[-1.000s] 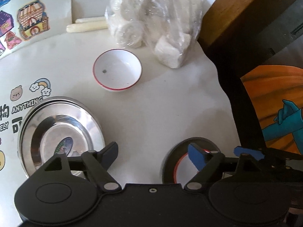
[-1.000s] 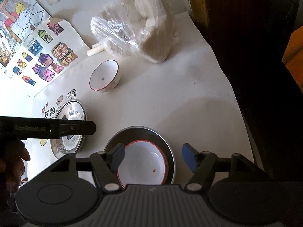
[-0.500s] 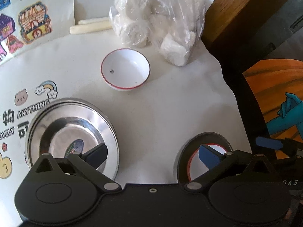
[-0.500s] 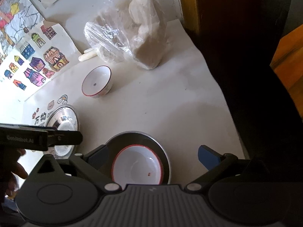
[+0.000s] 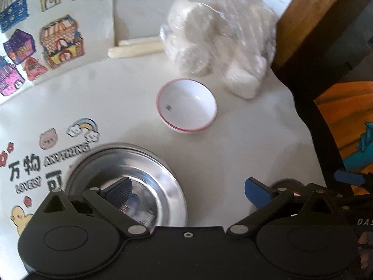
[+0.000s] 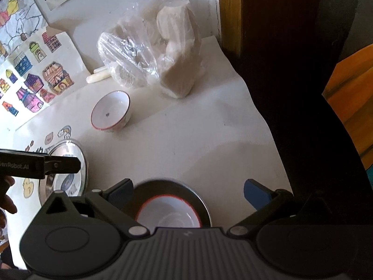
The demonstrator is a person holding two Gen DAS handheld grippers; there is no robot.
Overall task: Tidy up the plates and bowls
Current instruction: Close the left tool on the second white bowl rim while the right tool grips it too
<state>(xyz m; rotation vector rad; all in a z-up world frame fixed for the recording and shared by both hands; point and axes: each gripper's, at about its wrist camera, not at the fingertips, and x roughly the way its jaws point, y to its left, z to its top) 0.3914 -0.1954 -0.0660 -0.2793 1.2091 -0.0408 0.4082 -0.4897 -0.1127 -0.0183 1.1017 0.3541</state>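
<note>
A white bowl with a red rim (image 5: pixel 186 106) (image 6: pixel 110 113) stands alone mid-table. A steel plate (image 5: pixel 160 175) (image 6: pixel 82 161) lies near the left. My left gripper (image 5: pixel 187 190) hangs open over its right part, one finger above the plate, nothing between the fingers. In the right wrist view the left gripper (image 6: pixel 39 164) shows from the side above that plate. A second red-rimmed white bowl (image 6: pixel 169 217) sits inside a dark steel plate (image 6: pixel 163 185) at the front. My right gripper (image 6: pixel 188 192) is wide open above it, holding nothing.
A clear plastic bag of pale lumps (image 5: pixel 219 44) (image 6: pixel 160 60) and two pale sticks (image 5: pixel 135 49) lie at the back. Picture stickers (image 5: pixel 58 44) cover the left. The table's right edge (image 6: pixel 270 126) drops to dark floor beside a wooden post (image 6: pixel 229 14). A person's hand (image 6: pixel 7 196) shows at far left.
Both grippers have opened wider. The left gripper has shifted left, from between the two plates to over the left steel plate. The right view has tilted slightly over the bowl in the plate.
</note>
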